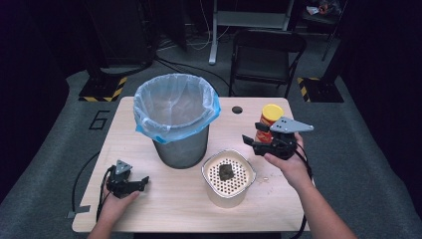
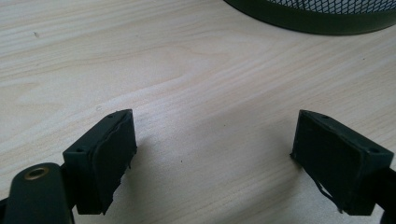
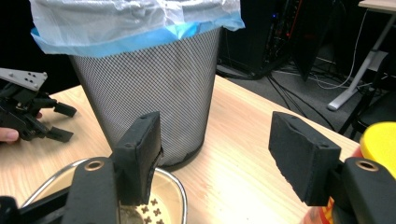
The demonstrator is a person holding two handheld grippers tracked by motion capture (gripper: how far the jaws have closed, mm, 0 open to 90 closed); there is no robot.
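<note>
Nearest to the camera, the left hand-held gripper (image 1: 144, 181) rests low on the bench (image 1: 164, 209) at the near left, its jaws apart with only bare wood between them. The right hand-held gripper (image 1: 250, 140) hangs at the right side, just above and beside the perforated metal container (image 1: 209, 169), and its jaws also stand apart with nothing between the pads. The thing in hand seems to be the small dark lump (image 1: 226, 172) that lies in the middle of the container's perforated insert, near the centre of the bench and just in front of the mesh waste bin (image 1: 181, 149) with its blue-edged plastic liner (image 1: 149, 130). I judge the lump to be light and perhaps crumbly or soft, so a gentle pinch across its sides from above looks safest; a hard squeeze could break it. What it really is I cannot tell, it is too small and dark. In the right gripper view the container is cut off at the bottom edge, and the yellow-lidded can (image 1: 271, 113) behind the right hand-held gripper is mostly hidden.
</note>
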